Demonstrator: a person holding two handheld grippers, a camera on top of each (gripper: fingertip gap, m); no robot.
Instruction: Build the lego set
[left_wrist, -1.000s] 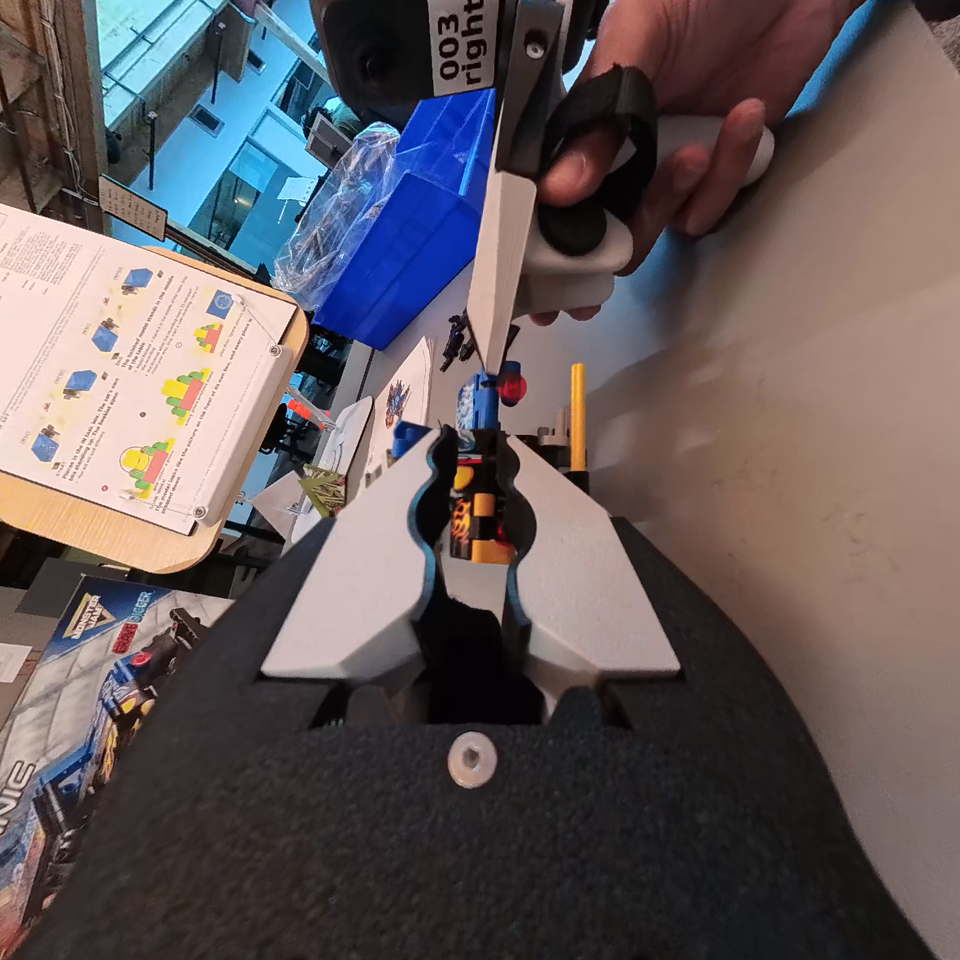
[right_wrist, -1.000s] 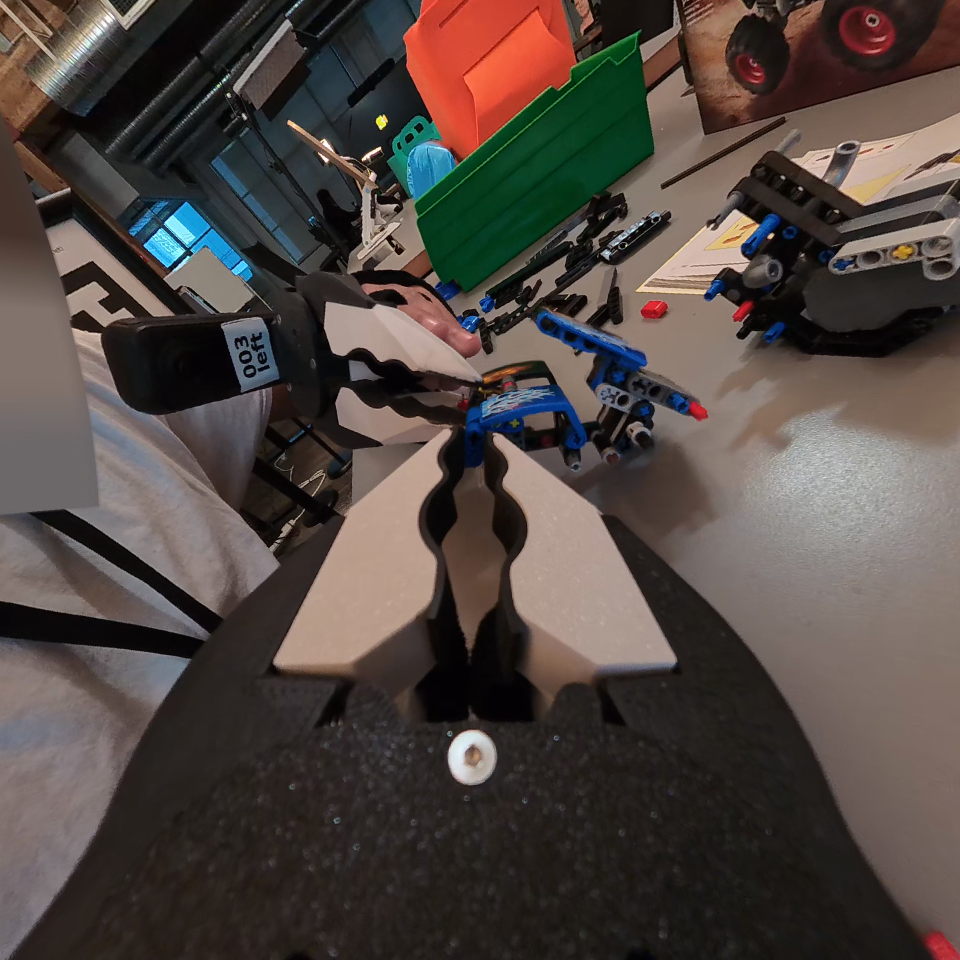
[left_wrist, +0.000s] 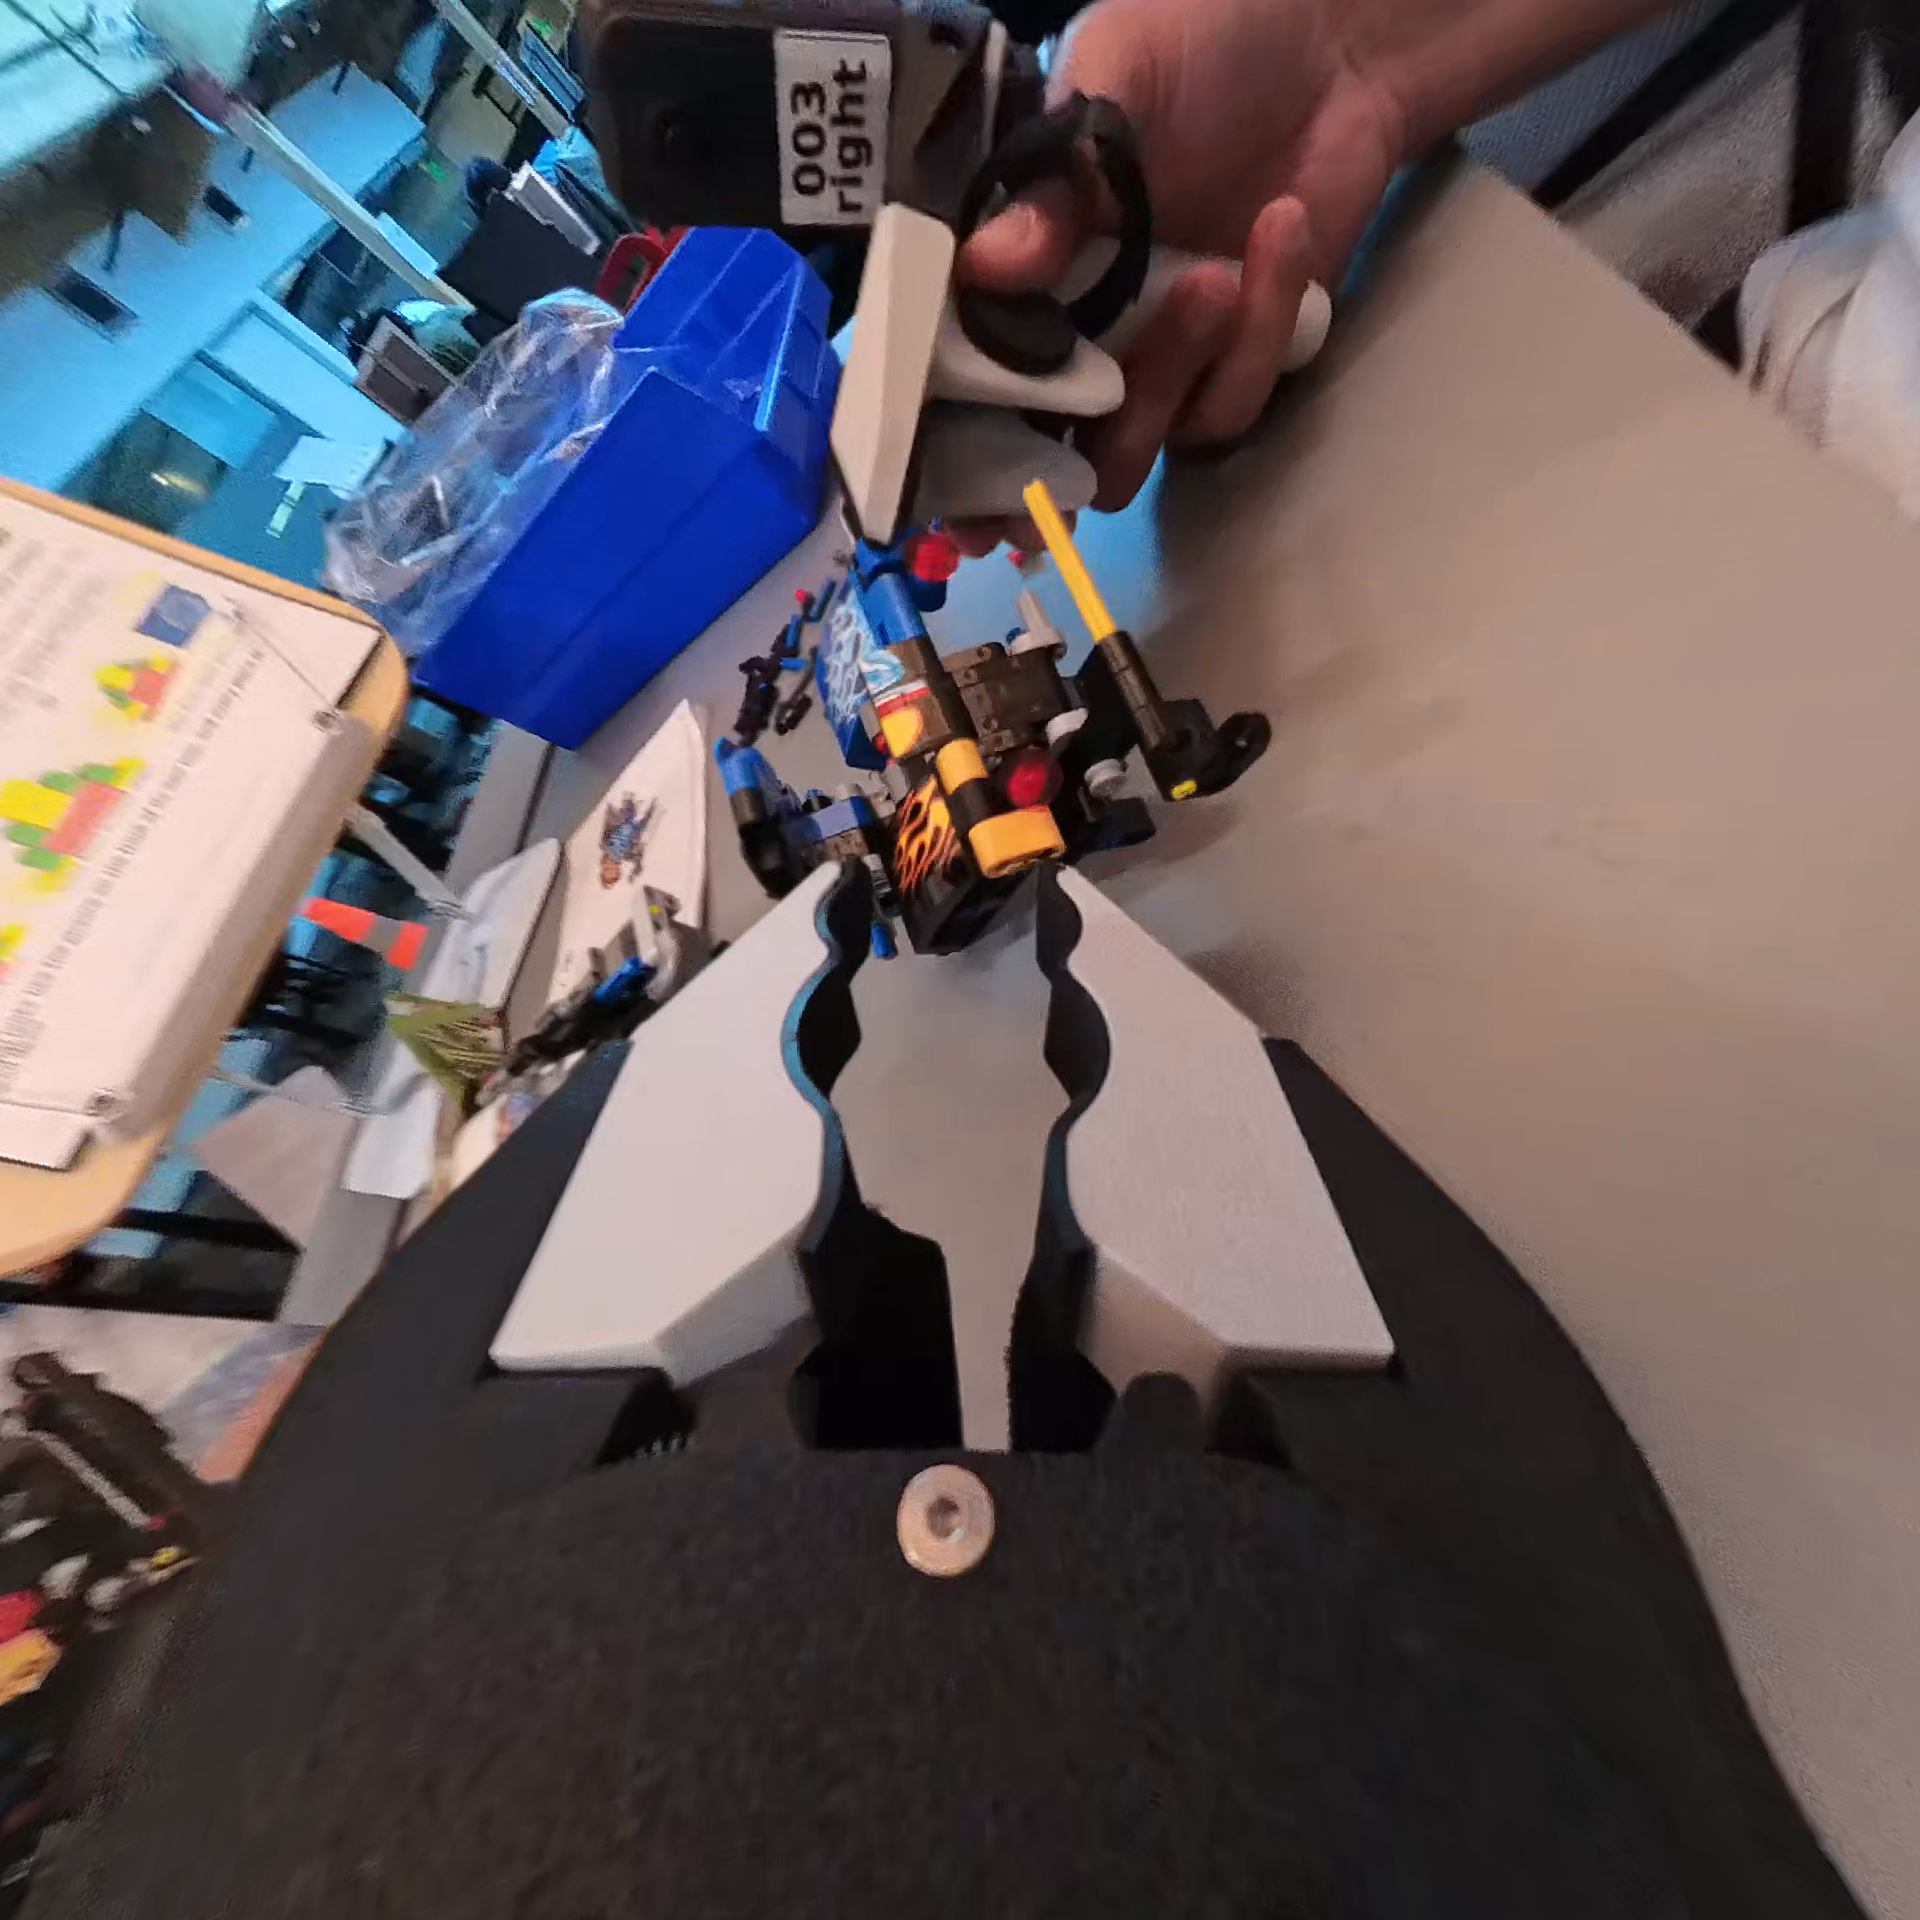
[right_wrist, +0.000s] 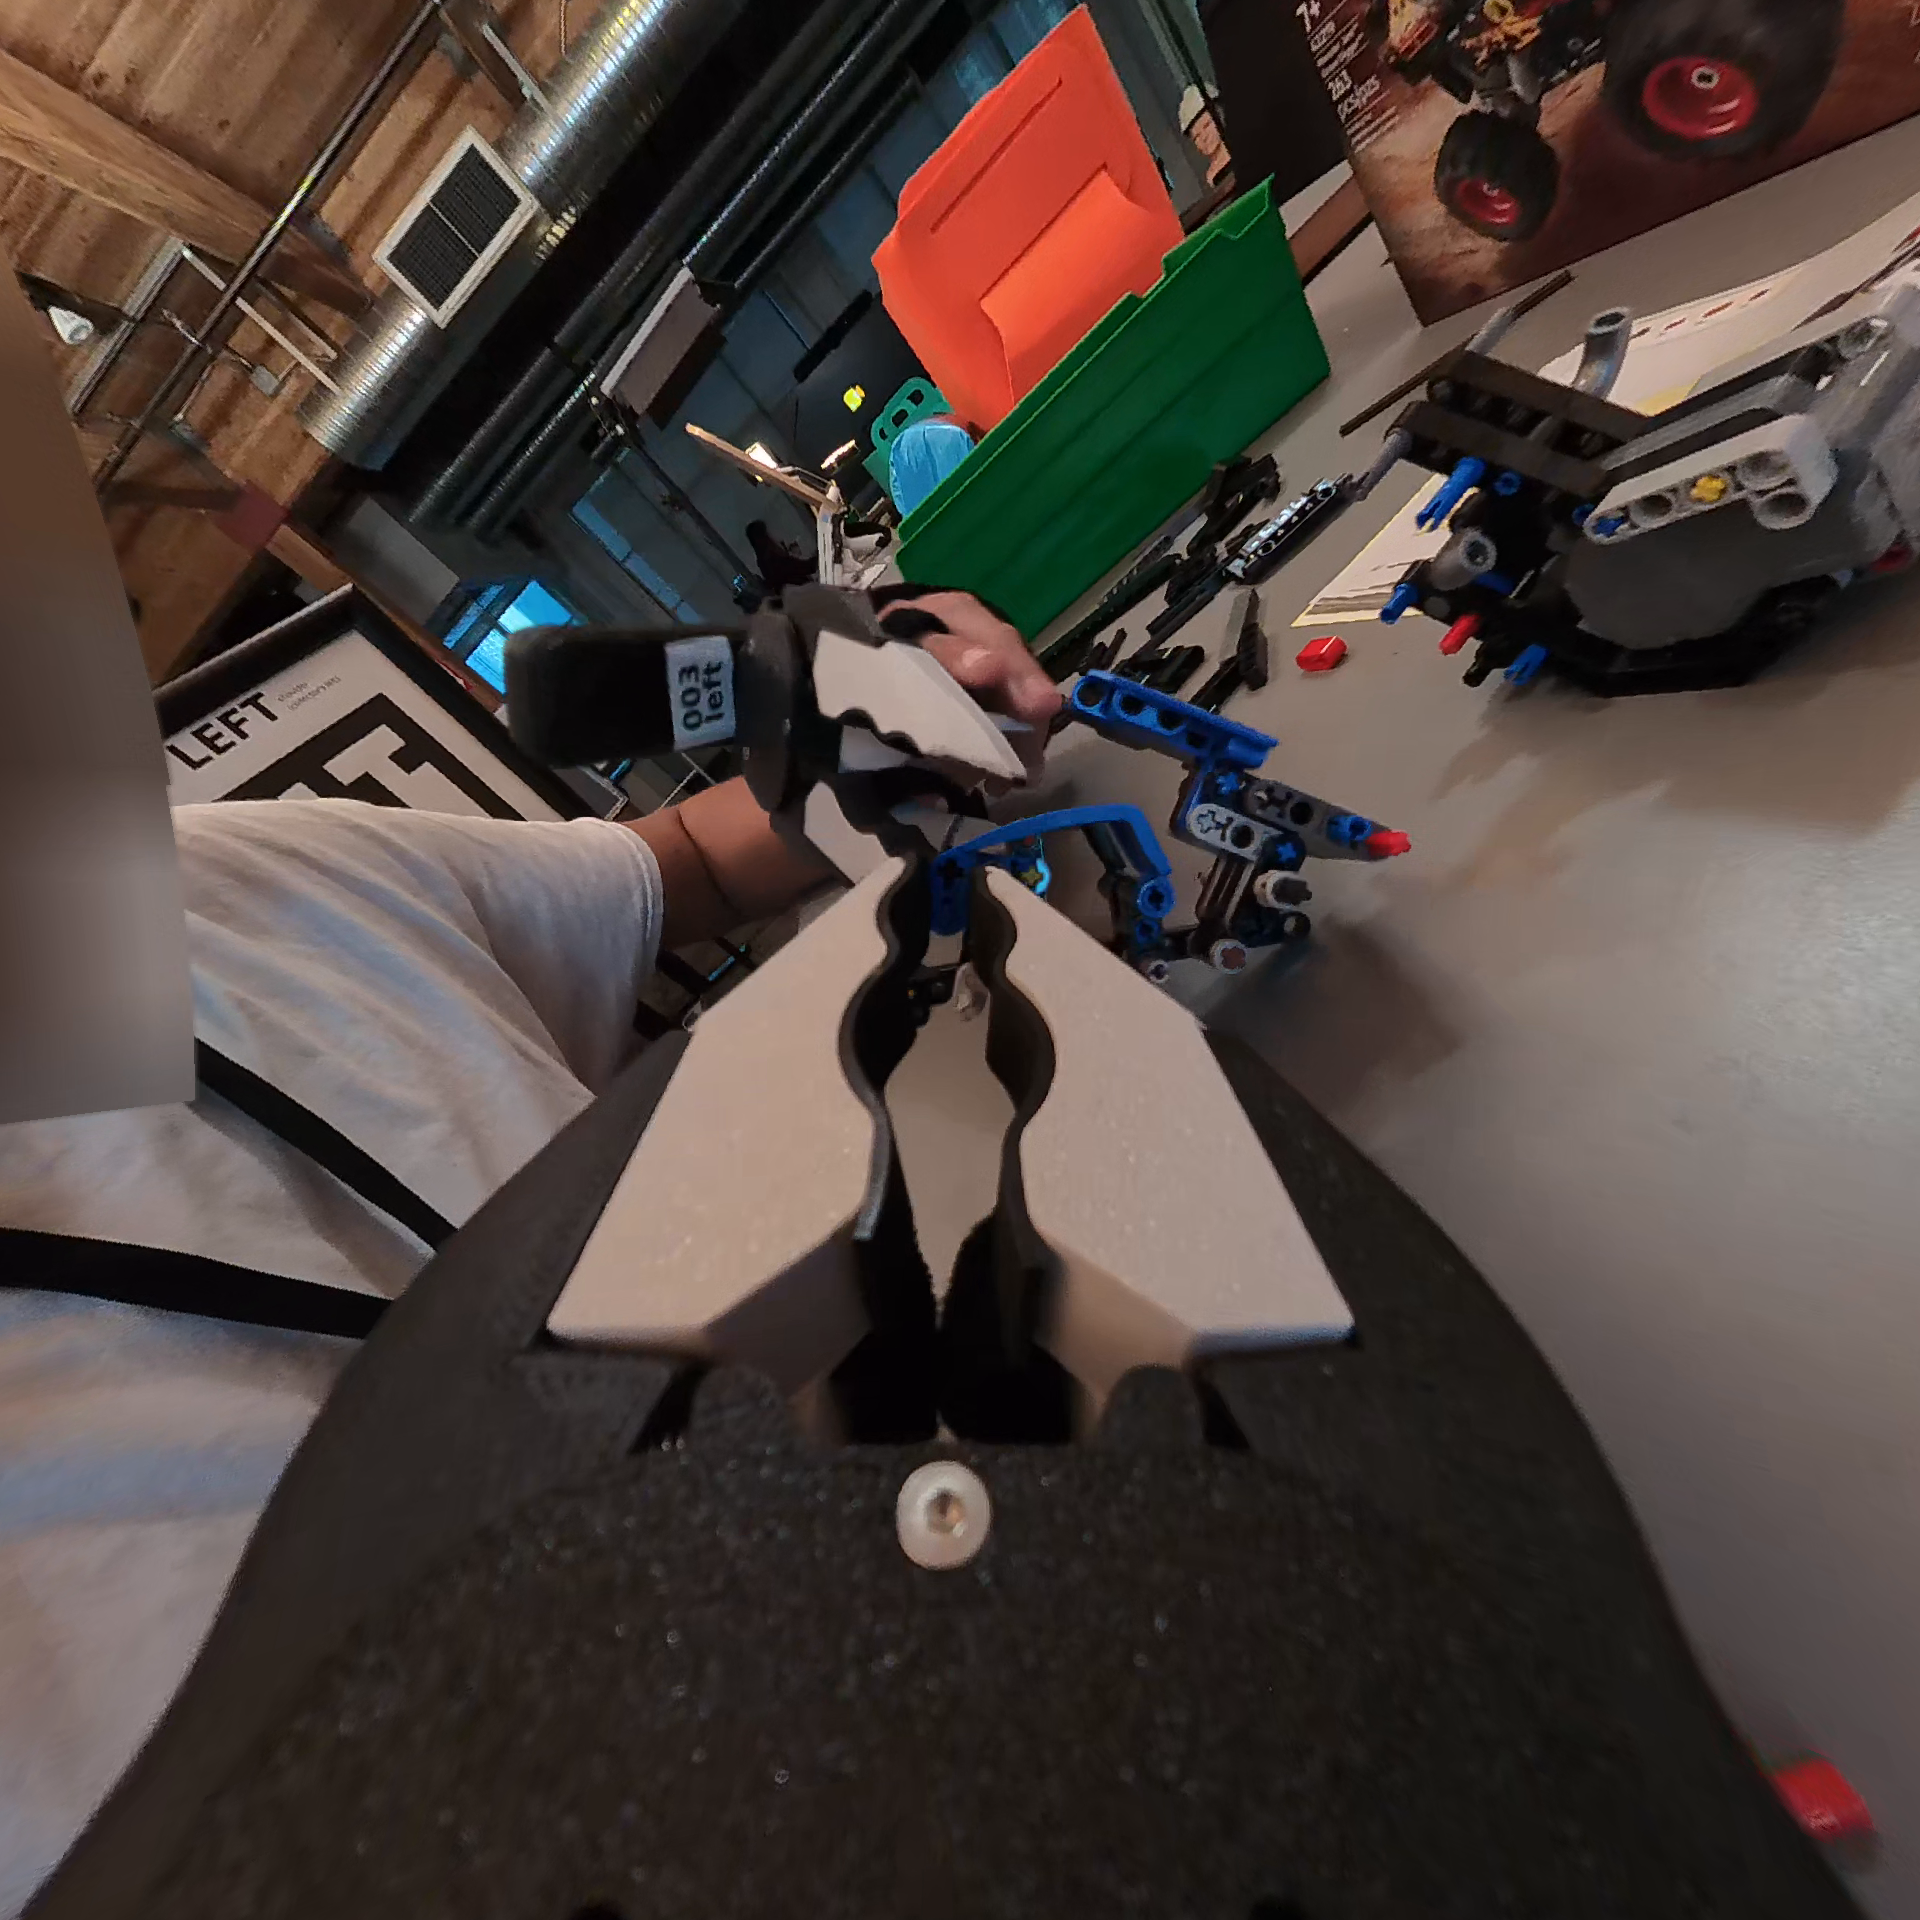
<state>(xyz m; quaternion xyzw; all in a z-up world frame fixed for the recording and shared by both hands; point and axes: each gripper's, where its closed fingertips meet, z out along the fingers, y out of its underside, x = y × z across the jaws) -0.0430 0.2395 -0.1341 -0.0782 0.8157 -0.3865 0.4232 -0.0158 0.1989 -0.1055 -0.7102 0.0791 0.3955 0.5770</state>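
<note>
Subassembly (left_wrist: 966, 769) rests on table (left_wrist: 1507, 831) betw. both tools. We have left gripper (left_wrist: 940, 904) released, tips flanking its near end; right gripper (right_wrist: 951, 899) pinches blue beam (right_wrist: 951, 894) at far end, prob. steadying it for regrip.

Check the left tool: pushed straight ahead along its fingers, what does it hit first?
Likely the flame-decal end of the lego assembly, sitting just past the open left tool; whether it already touches is unclear.
</note>
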